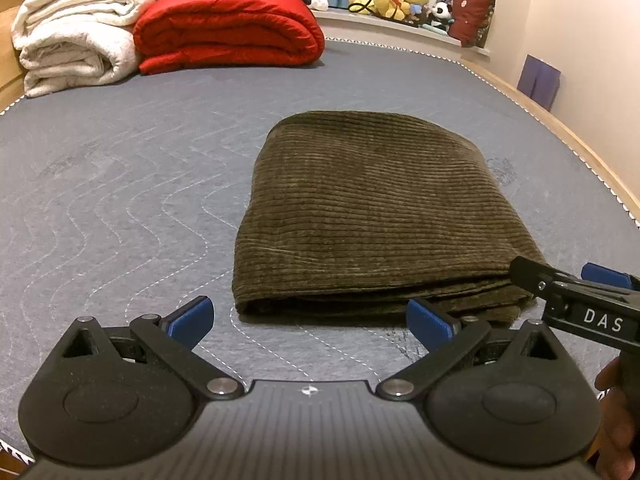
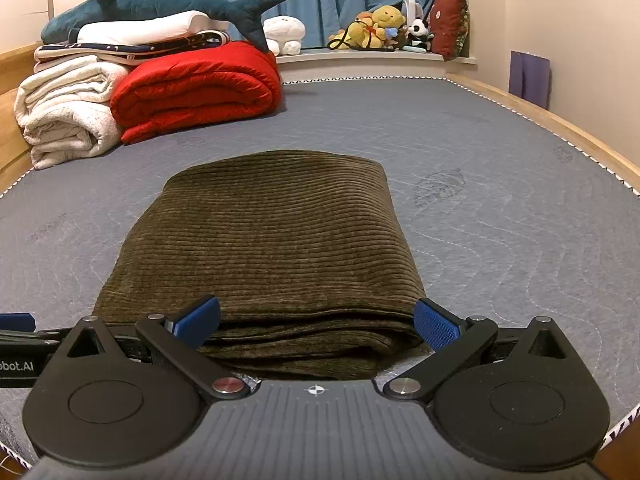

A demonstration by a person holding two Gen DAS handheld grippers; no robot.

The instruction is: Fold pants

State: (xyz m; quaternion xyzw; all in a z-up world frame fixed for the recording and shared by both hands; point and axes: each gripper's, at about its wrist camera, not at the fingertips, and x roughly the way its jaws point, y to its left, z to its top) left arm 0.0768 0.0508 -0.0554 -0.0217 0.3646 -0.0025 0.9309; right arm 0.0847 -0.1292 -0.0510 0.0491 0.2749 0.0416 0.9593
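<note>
The dark olive corduroy pants (image 1: 368, 208) lie folded in a thick rectangular stack on the grey quilted mattress (image 1: 120, 184); they also show in the right wrist view (image 2: 272, 240). My left gripper (image 1: 310, 320) is open and empty, just short of the stack's near left corner. My right gripper (image 2: 316, 322) is open, its blue pads (image 2: 434, 324) on either side of the stack's near edge, gripping nothing. The right gripper's body shows at the right of the left wrist view (image 1: 580, 300).
A folded red quilt (image 1: 228, 28) and white blankets (image 1: 76, 36) are stacked at the far left. Stuffed toys (image 2: 380, 26) sit on the window ledge, and a plush shark (image 2: 160, 8) lies on the blankets. A wooden bed frame (image 2: 560, 128) runs along the right edge.
</note>
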